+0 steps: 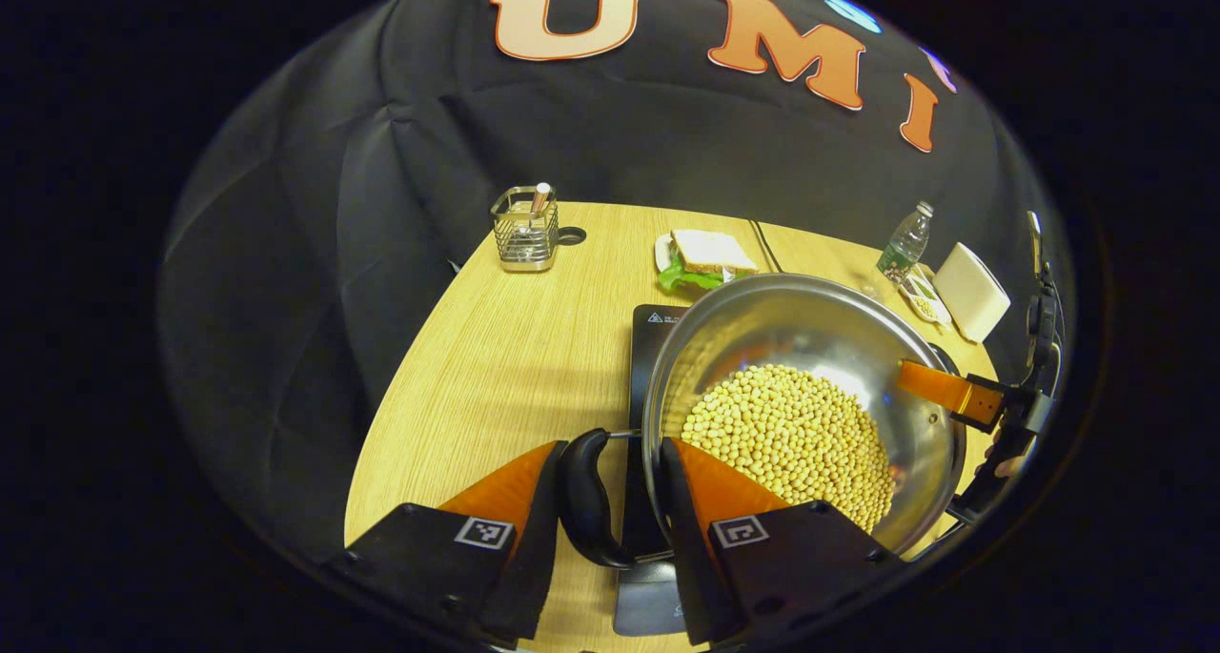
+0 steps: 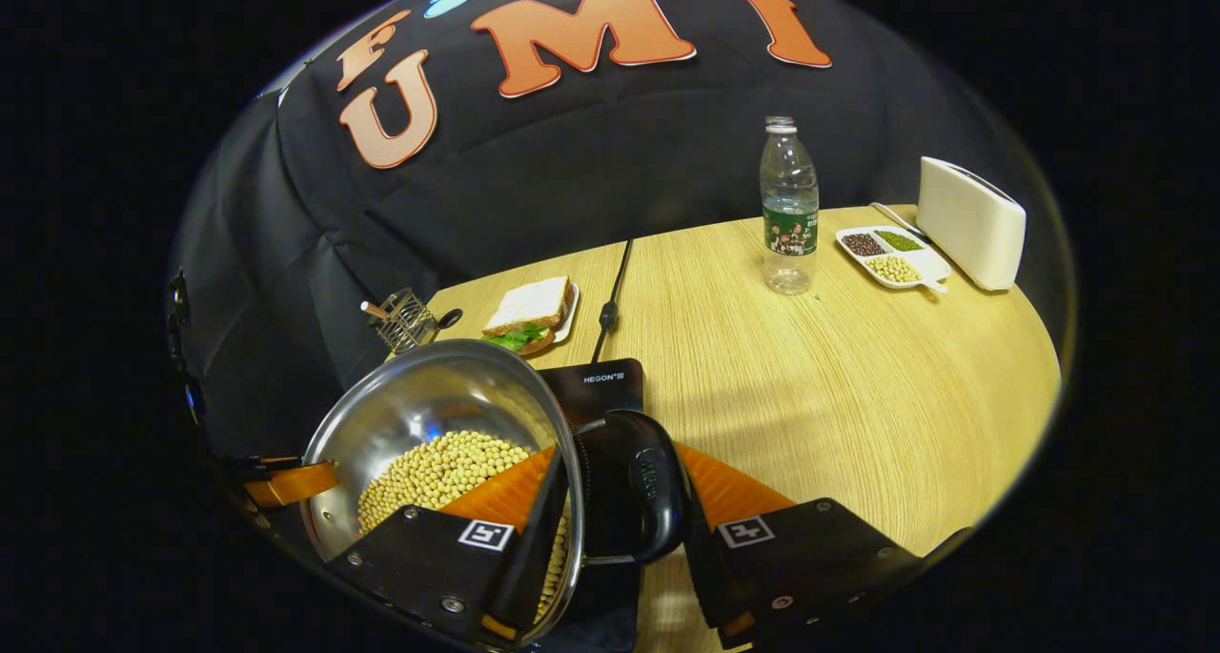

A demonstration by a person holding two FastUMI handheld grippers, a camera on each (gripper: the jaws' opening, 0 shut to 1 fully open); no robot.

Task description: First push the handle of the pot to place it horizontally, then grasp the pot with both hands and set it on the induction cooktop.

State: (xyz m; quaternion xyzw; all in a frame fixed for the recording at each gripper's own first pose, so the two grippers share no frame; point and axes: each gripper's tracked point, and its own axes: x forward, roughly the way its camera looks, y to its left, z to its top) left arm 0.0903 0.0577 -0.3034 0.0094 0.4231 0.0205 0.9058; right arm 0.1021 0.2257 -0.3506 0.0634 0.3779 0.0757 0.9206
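A steel pot (image 1: 810,319) full of soybeans (image 1: 791,434) sits over the black induction cooktop (image 1: 653,334); I cannot tell if it rests on it. My left gripper (image 1: 612,443) is shut across the pot's black side handle (image 1: 583,500) and rim, one finger outside and one inside the pot. In the right gripper view, my right gripper (image 2: 618,453) clamps the opposite black handle (image 2: 643,486) and the wall of the pot (image 2: 429,396) the same way, above the cooktop (image 2: 600,386). Each view shows the other gripper's orange finger at the far rim.
Behind the cooktop lies a sandwich on a plate (image 1: 710,253). A wire utensil holder (image 1: 524,229) stands at the back left. A water bottle (image 2: 788,205), a divided tray of beans (image 2: 891,255) and a white toaster (image 2: 970,210) stand at the back right. The cooktop's cable (image 2: 610,291) runs rearward.
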